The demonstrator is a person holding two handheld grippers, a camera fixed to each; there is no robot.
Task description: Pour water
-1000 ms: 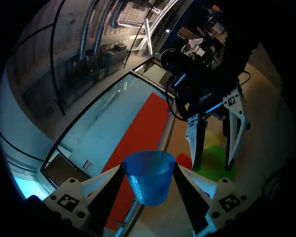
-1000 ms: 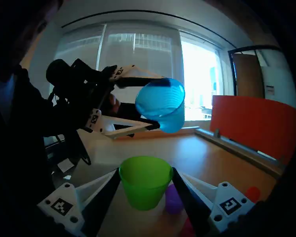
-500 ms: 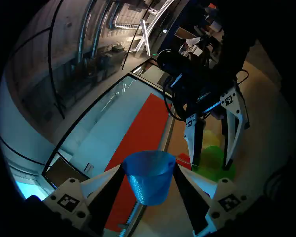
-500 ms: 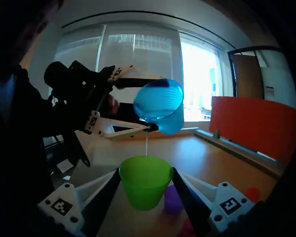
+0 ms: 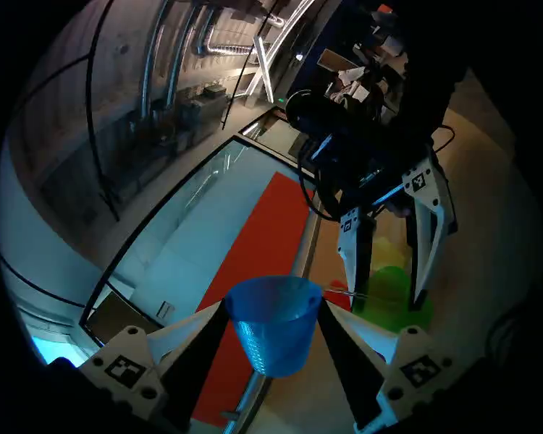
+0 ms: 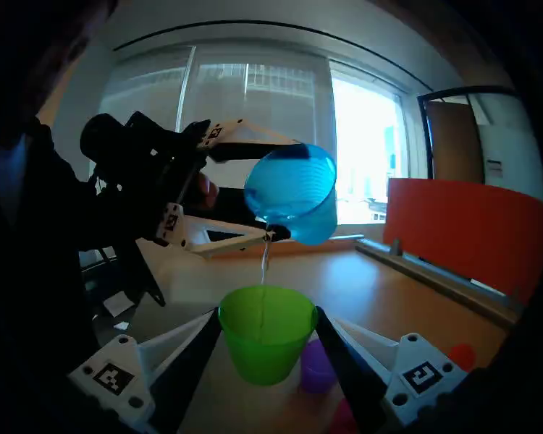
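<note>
The left gripper was clamped on a translucent blue cup, one finger over it and one under. The cup was tipped well over, so that its mouth faced down toward seven o'clock. From its lip a thin stream of water fell straight into the green cup, which the right gripper had pinched upright between both fingers above the wooden table. I couldn't tell whether its base rested on the wood.

As I judged it, the pour was under way but not finished. Water was moving across, though neither cup's wall showed me its level, so how much was left to pour I couldn't say. What remained, I'd guess, was to let the stream run out and tip the blue cup back upright.

In the right gripper view the blue cup hung at twelve o'clock above the green one, apart from it, and only the water joined them. In the left gripper view the green cup sat at about two o'clock from the blue one. A small purple cup stood just beside the green cup at four o'clock.
</note>
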